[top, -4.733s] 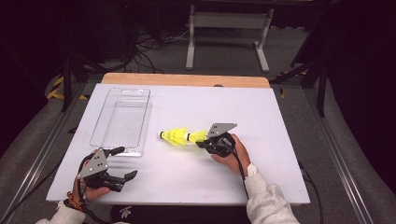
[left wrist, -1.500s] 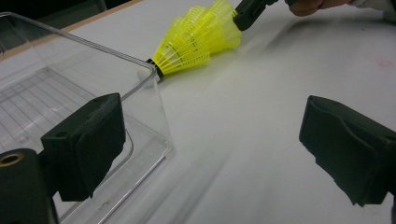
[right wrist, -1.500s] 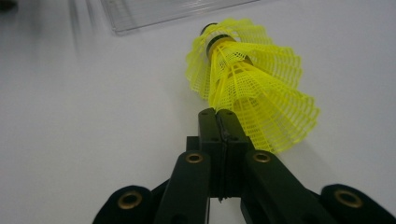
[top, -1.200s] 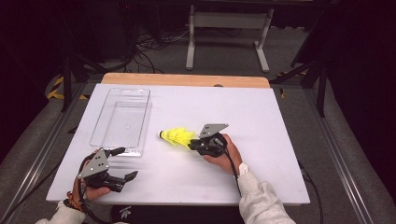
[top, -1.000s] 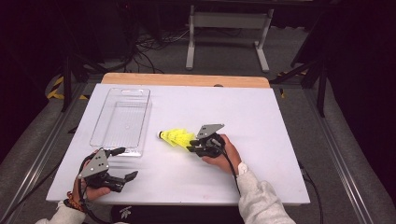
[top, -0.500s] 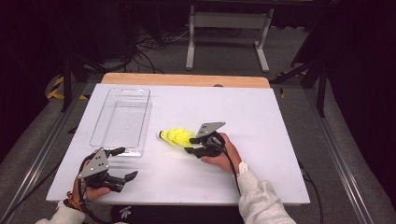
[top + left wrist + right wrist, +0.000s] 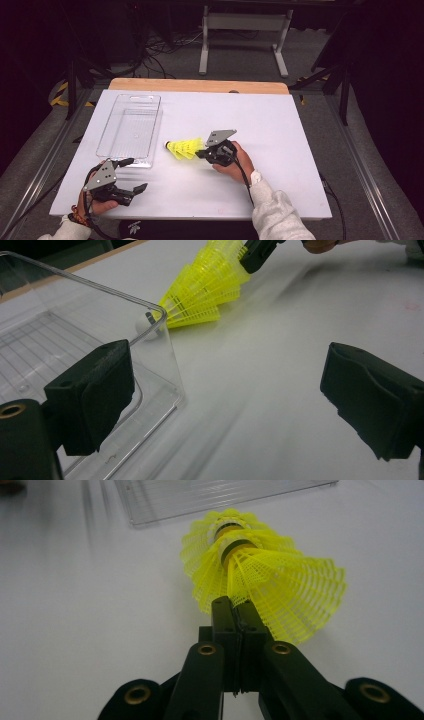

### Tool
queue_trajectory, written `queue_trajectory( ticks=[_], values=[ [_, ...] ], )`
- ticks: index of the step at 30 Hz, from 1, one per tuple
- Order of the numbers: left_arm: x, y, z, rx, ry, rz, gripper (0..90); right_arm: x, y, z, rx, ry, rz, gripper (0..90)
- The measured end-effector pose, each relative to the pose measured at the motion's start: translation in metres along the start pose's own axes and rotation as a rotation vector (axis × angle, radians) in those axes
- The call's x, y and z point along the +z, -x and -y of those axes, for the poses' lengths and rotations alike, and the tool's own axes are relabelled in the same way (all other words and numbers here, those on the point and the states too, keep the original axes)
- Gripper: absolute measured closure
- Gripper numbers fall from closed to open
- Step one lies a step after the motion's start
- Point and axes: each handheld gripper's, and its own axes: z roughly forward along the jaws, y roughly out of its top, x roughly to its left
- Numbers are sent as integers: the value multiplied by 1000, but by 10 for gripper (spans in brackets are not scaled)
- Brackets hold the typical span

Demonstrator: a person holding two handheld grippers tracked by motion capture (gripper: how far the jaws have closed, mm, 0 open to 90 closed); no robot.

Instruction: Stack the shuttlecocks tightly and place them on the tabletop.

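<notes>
- Shuttlecocks, yellow stack, lie mid-table, at 3 o'clock of the clear tray.
- right gripper just clamped onto their skirt edge.
- left gripper gapes wide, holding nothing, at 7 o'clock.

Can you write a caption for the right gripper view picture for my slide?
The right gripper, jaws shut on the skirt edge of the stacked yellow shuttlecocks, with the clear tray beyond on the white table.

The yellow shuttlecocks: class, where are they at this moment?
In the high view the nested yellow shuttlecocks lie mid-table, just right of the clear tray, their skirt rim pinched by the right gripper.
</notes>
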Motion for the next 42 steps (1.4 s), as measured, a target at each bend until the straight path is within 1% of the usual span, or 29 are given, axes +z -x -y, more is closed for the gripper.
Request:
queue_trajectory(
  ticks=[2,3,4,5,6,10,11,12,13,14,15,17,18,20,23,25,28,30,31,34,35,36,38,39,40,41,42],
  values=[
    [0,0,0,1,1,0,80,3,-1,-1,3,-1,3,890],
    [0,0,0,1,0,1,80,5,-2,-1,11,-2,16,863],
    [0,0,0,0,0,0,81,7,-1,-1,21,4,23,855],
    [0,0,0,0,0,0,80,8,-1,0,32,7,19,833],
    [0,0,0,0,0,1,80,8,-1,0,32,7,19,833],
    [0,1,0,-3,1,3,81,13,-1,2,45,-10,31,706],
    [1,1,0,-4,0,3,81,14,-1,2,51,-8,41,630],
    [1,1,0,-4,0,3,81,14,-1,2,63,-3,28,608],
    [1,1,0,-4,0,3,81,14,-1,2,63,-3,28,608],
    [1,1,0,-4,0,3,81,15,-1,3,66,-4,22,577],
    [1,1,0,-4,0,2,81,15,-1,3,69,-9,21,538],
    [1,1,0,-2,0,1,82,16,0,4,86,-22,-7,441],
    [1,1,0,-2,0,1,83,16,-1,5,91,-26,-16,408],
    [1,0,0,-2,1,0,83,16,-2,5,98,-20,-3,356],
    [1,1,0,-1,-1,1,84,15,-5,3,97,-2,0,336],
    [2,1,0,-3,-1,2,83,15,-7,1,111,9,-15,323],
    [2,1,0,-4,-4,3,84,15,-13,-5,108,20,-14,300],
    [2,1,0,-3,-4,3,84,18,-16,-9,107,19,-1,279],
    [2,1,0,-3,-4,3,84,20,-17,-10,116,15,2,278],
    [2,1,0,-4,-4,3,84,28,-18,-12,174,12,26,277],
    [2,1,0,-4,-5,2,84,30,-18,-13,182,11,39,272],
    [2,1,0,-3,-5,3,84,33,-19,-14,183,17,47,271],
    [2,1,0,-3,-5,3,85,39,-22,-16,183,4,78,265],
    [2,1,0,-4,-6,3,85,45,-25,-17,196,4,92,256],
    [2,1,0,-4,-6,3,85,45,-25,-17,196,4,92,256],
    [2,1,0,-3,-7,3,85,52,-28,-18,194,-15,125,258],
    [2,1,0,-3,-7,3,86,52,-28,-18,194,-15,125,258]
  ],
)
